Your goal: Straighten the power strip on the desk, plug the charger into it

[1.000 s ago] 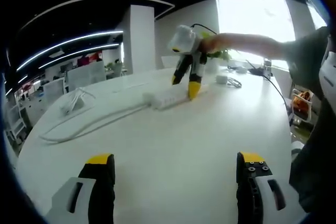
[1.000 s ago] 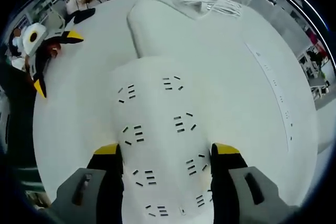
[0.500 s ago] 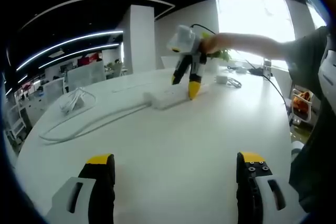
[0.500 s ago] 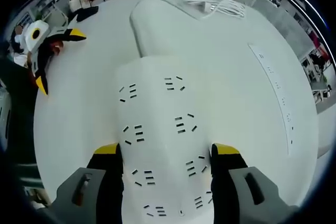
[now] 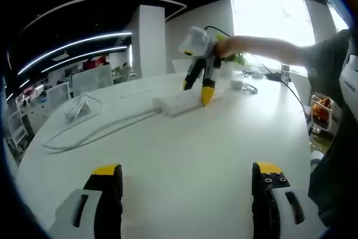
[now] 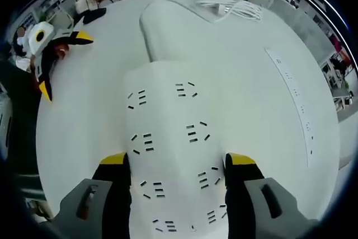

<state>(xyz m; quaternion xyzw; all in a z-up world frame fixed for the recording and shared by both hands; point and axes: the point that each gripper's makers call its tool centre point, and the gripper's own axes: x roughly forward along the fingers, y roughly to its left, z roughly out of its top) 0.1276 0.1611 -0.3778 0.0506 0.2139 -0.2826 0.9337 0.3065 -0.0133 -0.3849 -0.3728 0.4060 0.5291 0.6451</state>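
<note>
A white power strip [image 6: 170, 138] with several sockets lies on the white desk [image 6: 246, 82], and my right gripper [image 6: 178, 160] is shut on its near end, one jaw on each long side. In the left gripper view the power strip [image 5: 178, 103] sits far across the desk with the right gripper [image 5: 196, 90] standing over it, held by a person's hand. Its thick cord [image 5: 95, 132] curves away to the left. A white charger with bundled cable [image 5: 78, 107] lies at the far left, and the same charger bundle [image 6: 229, 6] lies beyond the strip. My left gripper [image 5: 187, 174] is open over bare desk.
The left gripper [image 6: 62, 64] hangs at the desk's left edge in the right gripper view. A long thin white bar with small marks [image 6: 296, 104] lies to the right of the strip. A small white block with a looped cable [image 5: 239, 85] sits near the window side. Office chairs surround the desk.
</note>
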